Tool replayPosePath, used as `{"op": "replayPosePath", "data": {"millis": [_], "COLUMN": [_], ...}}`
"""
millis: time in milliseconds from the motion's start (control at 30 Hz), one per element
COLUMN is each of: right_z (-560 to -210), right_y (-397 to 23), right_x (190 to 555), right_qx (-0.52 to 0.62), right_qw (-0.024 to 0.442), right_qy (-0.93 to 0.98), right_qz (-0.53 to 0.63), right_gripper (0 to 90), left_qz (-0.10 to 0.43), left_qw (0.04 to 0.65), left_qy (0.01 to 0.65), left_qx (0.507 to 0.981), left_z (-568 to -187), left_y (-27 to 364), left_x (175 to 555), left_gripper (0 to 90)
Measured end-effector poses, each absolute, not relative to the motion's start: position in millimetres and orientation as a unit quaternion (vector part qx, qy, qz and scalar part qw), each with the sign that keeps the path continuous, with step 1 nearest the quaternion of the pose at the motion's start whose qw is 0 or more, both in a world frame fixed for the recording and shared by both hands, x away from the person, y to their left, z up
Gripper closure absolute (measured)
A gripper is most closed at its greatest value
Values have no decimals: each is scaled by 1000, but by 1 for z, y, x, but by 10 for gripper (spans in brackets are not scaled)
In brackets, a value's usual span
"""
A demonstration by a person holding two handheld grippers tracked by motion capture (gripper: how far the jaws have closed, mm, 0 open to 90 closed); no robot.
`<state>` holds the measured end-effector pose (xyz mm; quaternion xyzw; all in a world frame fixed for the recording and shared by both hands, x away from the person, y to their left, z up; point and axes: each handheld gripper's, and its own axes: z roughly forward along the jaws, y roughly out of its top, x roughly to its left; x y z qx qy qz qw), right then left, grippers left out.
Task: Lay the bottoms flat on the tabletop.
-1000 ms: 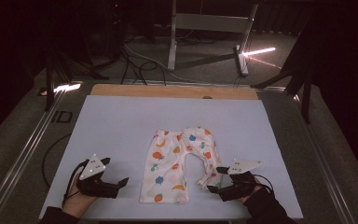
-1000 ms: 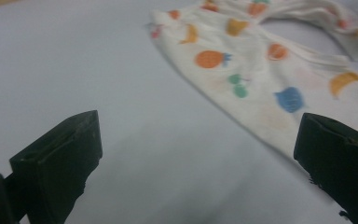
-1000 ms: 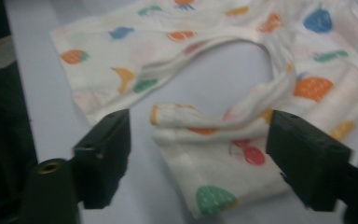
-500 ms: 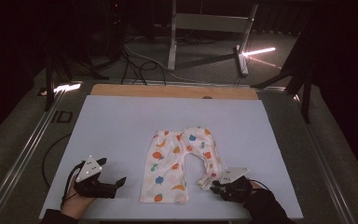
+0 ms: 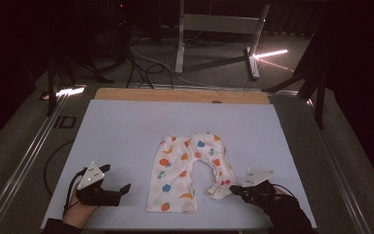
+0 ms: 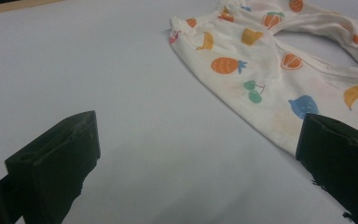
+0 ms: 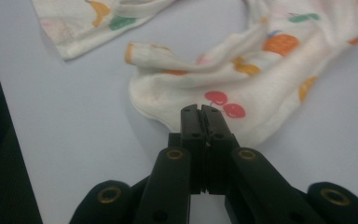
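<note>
I have the baby trousers (image 5: 187, 170) lying flat near the front middle of the white table (image 5: 126, 131), a cream pair printed with coloured fruit. Their long axis runs from the waistband at the far end toward me, with the two leg cuffs pointing at the near edge. The leg on my left lies straight and reaches closest to the edge; the leg on my right curves outward and ends in a crumpled cuff.

My right gripper (image 5: 234, 189) sits at that crumpled cuff. Its jaws have just been closing and now stand pressed together, and in the right gripper view (image 7: 200, 112) their tips pinch the hem of the cuff beside the printed red cherries.

My left gripper (image 5: 122, 188) rests low over the bare table, just beside the straight leg and apart from it. In the left gripper view (image 6: 200, 154) its jaws stand wide apart with nothing held.
</note>
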<state>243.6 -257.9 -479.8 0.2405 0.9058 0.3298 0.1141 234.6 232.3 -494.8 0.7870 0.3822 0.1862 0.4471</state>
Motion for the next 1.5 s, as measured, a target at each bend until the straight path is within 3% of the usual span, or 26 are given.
{"op": "replayPosePath", "data": {"millis": [333,633,767,900,1000,1100,1233,1500], "right_z": [-493,-505,-506,-496,-483,-475,-479,-506], "right_y": [-291,-296,-298,-291,-280,-265,-247,-223], "right_x": [246,251,252,250,245,241,245,260], "right_qx": [272,278,282,278,266,246,239,260], "right_qw": [95,68,60,72,80,88,106,87], "right_qy": [902,905,902,902,893,890,894,911], "right_qz": [321,314,320,323,353,374,365,310], "right_gripper": [895,889,832,706,682,730,898,900], "left_qz": [180,178,179,180,180,180,180,180], "left_qw": [449,451,453,452,452,453,455,453], "left_qy": [377,375,375,371,370,369,369,369], "left_qx": [790,790,789,791,791,792,791,791], "left_z": [-496,-497,-496,-496,-496,-496,-495,-496], "left_y": [232,232,232,232,231,231,231,231], "left_x": [235,236,236,236,236,236,236,237], "left_gripper": [5,4,4,5,4,5,5,5]}}
